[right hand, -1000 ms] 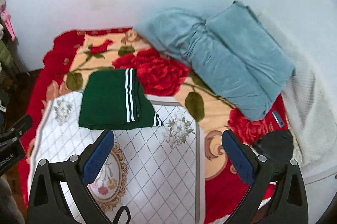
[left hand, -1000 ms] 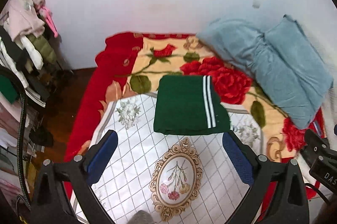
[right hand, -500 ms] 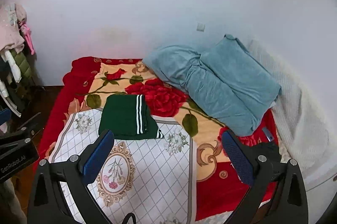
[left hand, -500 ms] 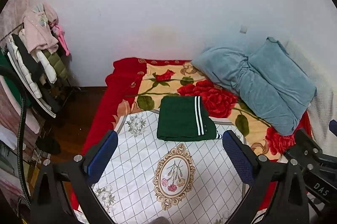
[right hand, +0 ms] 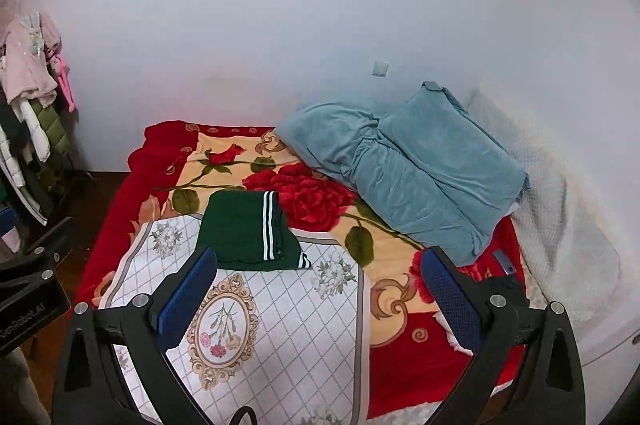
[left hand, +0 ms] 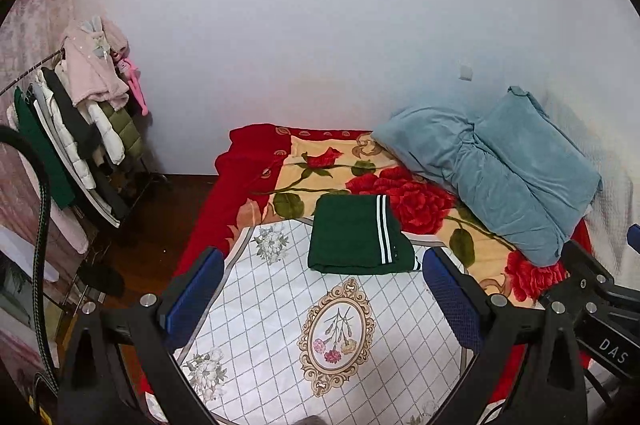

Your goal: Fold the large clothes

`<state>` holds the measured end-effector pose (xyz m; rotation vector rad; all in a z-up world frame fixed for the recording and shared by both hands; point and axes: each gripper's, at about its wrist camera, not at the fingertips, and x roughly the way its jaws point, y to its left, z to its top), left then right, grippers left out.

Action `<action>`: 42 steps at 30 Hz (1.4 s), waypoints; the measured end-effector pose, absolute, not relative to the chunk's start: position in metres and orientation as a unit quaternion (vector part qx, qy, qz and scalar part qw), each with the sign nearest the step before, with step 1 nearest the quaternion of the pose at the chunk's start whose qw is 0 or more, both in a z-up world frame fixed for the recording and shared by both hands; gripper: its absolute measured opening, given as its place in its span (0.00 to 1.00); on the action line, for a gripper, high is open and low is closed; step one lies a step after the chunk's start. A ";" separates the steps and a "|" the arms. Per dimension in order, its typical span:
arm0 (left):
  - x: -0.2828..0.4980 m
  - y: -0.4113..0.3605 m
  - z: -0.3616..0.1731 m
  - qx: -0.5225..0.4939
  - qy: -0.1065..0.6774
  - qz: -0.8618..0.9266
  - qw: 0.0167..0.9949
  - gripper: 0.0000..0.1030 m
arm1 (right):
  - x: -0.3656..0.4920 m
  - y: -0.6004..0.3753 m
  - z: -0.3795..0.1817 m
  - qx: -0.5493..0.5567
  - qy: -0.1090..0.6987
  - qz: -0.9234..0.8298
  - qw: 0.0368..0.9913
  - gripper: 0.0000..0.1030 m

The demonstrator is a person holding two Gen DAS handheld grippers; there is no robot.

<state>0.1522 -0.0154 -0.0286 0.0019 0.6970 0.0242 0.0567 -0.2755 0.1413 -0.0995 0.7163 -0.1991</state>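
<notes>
A dark green garment with white stripes (left hand: 356,235) lies folded into a flat rectangle on the bed, across the far edge of a white quilted mat (left hand: 288,337). It also shows in the right wrist view (right hand: 248,231). My left gripper (left hand: 324,301) is open and empty, held above the mat, well short of the garment. My right gripper (right hand: 316,297) is open and empty, also above the mat, to the garment's right.
A red rose blanket (left hand: 404,193) covers the bed. A folded blue quilt (right hand: 408,165) lies at the far right by a white cover (right hand: 568,241). A clothes rack (left hand: 76,129) stands at the left over dark wood floor (left hand: 160,225). A white wall is behind.
Both grippers have pulled back and up from the folded garment, which looks smaller and farther now. More wall and the clothes rack have come into view. The garment has not moved.
</notes>
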 end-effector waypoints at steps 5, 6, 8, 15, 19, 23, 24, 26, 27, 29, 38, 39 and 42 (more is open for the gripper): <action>0.148 -0.015 -0.027 -0.002 0.336 0.015 0.942 0.98 | 0.053 -0.271 0.146 -0.050 0.350 -0.094 0.931 1.00; 0.146 -0.015 -0.027 -0.002 0.335 0.017 0.942 0.98 | 0.051 -0.271 0.147 -0.048 0.349 -0.093 0.931 1.00; 0.144 -0.015 -0.026 -0.004 0.334 0.018 0.942 0.98 | 0.054 -0.272 0.148 -0.048 0.348 -0.092 0.932 1.00; 0.138 -0.014 -0.022 -0.008 0.328 0.021 0.944 0.99 | 0.051 -0.272 0.153 -0.046 0.342 -0.091 0.934 1.00; 0.137 -0.015 -0.020 -0.009 0.326 0.022 0.945 0.99 | 0.049 -0.273 0.155 -0.046 0.338 -0.091 0.936 1.00; 0.137 -0.016 -0.019 -0.009 0.325 0.020 0.946 0.99 | 0.046 -0.271 0.157 -0.047 0.335 -0.092 0.937 1.00; 0.137 -0.016 -0.019 -0.009 0.324 0.021 0.946 0.99 | 0.046 -0.271 0.157 -0.047 0.334 -0.092 0.937 1.00; 0.137 -0.016 -0.017 -0.008 0.323 0.021 0.946 0.99 | 0.043 -0.271 0.158 -0.046 0.332 -0.094 0.937 1.00; 0.138 -0.016 -0.016 -0.008 0.323 0.021 0.946 0.99 | 0.043 -0.271 0.158 -0.045 0.332 -0.094 0.937 1.00; 0.138 -0.016 -0.015 -0.007 0.322 0.021 0.946 0.99 | 0.043 -0.272 0.158 -0.044 0.331 -0.093 0.938 1.00; 0.138 -0.016 -0.013 -0.006 0.323 0.020 0.946 0.99 | 0.043 -0.268 0.157 -0.042 0.331 -0.091 0.938 1.00; 0.138 -0.016 -0.013 -0.006 0.323 0.020 0.946 0.99 | 0.042 -0.267 0.157 -0.042 0.330 -0.092 0.939 1.00; 0.137 -0.016 -0.013 -0.007 0.325 0.019 0.946 0.99 | 0.039 -0.266 0.157 -0.040 0.328 -0.092 0.939 1.00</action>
